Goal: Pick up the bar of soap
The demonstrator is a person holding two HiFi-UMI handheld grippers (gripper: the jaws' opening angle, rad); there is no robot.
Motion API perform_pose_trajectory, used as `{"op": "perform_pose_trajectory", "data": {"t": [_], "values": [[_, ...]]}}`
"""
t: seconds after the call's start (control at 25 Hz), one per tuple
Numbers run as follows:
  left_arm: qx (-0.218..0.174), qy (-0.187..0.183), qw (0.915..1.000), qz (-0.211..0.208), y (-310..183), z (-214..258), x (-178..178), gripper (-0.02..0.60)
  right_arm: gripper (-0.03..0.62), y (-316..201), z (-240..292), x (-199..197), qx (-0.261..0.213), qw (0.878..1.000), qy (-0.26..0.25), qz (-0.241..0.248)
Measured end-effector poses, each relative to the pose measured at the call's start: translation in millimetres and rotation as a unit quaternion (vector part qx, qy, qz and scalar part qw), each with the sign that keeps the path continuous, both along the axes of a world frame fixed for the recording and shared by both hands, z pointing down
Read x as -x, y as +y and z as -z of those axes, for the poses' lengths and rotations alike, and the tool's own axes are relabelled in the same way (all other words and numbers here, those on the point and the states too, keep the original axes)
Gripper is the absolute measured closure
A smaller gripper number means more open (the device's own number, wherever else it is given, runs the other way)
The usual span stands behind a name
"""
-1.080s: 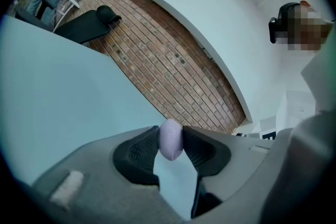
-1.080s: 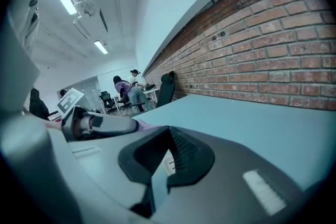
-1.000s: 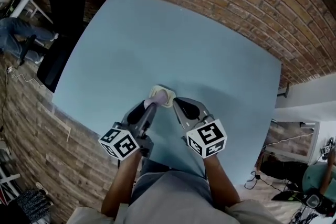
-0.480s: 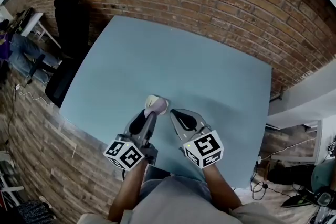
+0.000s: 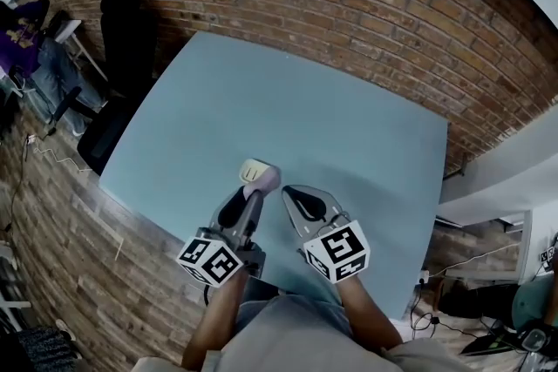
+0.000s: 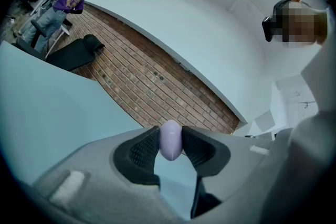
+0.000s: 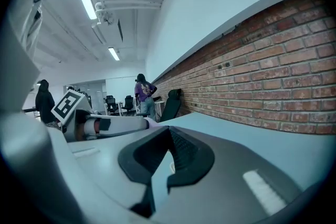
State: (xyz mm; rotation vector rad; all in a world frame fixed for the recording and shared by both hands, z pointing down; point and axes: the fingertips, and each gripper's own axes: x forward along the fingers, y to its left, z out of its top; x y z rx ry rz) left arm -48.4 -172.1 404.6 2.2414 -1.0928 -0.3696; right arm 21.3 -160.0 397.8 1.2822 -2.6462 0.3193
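A lavender bar of soap (image 6: 170,147) sits pinched between the black pads of my left gripper (image 6: 170,138), which is shut on it. In the head view the soap (image 5: 268,179) is at the near right edge of a small cream soap dish (image 5: 251,170) on the blue table (image 5: 331,118), with the left gripper (image 5: 259,186) reaching in from the near side. My right gripper (image 5: 290,194) hovers just right of the soap, jaws shut with nothing between them. Its own view shows its tips (image 7: 169,147) meeting, and the left gripper (image 7: 113,124) beside it.
A brick wall (image 5: 349,4) runs along the table's far side. A black office chair (image 5: 122,57) stands off the table's left corner, and a person in purple (image 5: 30,22) sits farther left. The table's near edge is right below the grippers.
The soap in the left gripper has shifted from the middle of the dish toward its near right edge. The right gripper stays alongside. The head camera has tilted.
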Motion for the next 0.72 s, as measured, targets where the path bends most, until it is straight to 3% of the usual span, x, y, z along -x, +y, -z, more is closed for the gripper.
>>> {"op": "perform_pose_trajectory", "data": {"t": [0.72], "values": [[0.003,-0.003,0.9999,0.010,-14,3,12,0.443,0.591,-13,6,7,-0.007,1.000,0.003,0.000]]}}
